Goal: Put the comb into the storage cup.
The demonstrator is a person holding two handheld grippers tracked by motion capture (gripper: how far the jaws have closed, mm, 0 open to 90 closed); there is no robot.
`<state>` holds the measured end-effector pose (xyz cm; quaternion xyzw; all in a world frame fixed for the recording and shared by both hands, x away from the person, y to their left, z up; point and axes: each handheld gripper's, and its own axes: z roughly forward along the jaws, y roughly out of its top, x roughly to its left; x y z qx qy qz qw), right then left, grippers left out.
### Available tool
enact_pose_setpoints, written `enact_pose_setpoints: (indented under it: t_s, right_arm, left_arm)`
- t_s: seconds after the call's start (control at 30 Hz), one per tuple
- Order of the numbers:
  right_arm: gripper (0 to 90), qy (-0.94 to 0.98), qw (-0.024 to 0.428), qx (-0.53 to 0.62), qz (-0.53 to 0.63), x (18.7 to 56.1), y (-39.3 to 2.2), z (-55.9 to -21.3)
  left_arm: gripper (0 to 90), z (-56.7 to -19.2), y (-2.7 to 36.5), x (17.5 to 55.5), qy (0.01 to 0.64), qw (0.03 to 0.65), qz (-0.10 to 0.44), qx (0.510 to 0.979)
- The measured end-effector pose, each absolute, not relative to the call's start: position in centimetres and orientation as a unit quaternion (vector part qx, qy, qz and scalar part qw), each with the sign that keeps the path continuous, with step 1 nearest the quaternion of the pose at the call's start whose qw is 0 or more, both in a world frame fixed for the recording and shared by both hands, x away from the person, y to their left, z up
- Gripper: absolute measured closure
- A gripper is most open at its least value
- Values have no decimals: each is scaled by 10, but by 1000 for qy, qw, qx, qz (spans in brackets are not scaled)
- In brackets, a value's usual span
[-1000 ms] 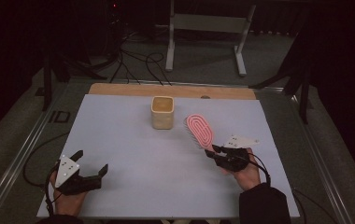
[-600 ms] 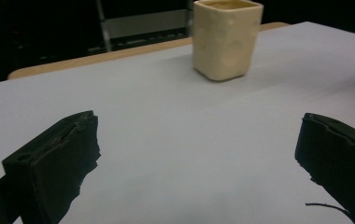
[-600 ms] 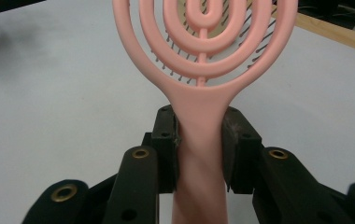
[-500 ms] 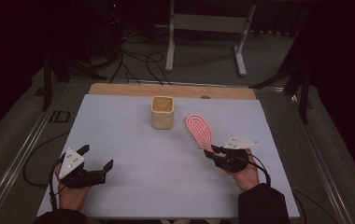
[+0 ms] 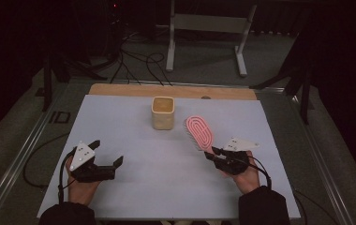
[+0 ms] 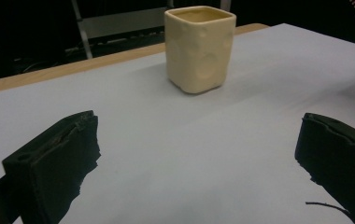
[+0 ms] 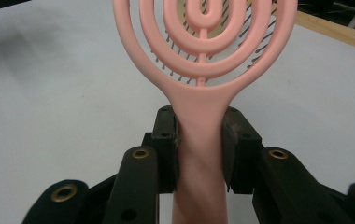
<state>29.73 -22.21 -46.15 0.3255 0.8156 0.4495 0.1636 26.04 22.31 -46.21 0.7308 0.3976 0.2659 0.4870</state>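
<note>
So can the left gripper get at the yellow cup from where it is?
Probably yes: the left gripper has its jaws wide open and the yellow cup stands upright ahead of it, with bare table between.

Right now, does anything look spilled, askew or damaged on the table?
Nothing stands out. The cream cup stands upright and apart from everything. The right gripper is clamped squarely on the handle of the pink hairbrush, whose head looks intact. The left gripper is open and holds nothing.

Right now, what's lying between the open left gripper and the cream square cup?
Nothing: in the left gripper view, bare white table runs from the open left gripper to the cream square cup.
</note>
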Motion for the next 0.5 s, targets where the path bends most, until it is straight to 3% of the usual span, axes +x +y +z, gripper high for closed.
enact_pose_setpoints:
  t_s: [0.5]
  right_arm:
    - [697, 819, 176, 319, 443, 289, -215, -460]
  left_arm:
    - [0, -441, 184, 277, 366, 511, 233, 742]
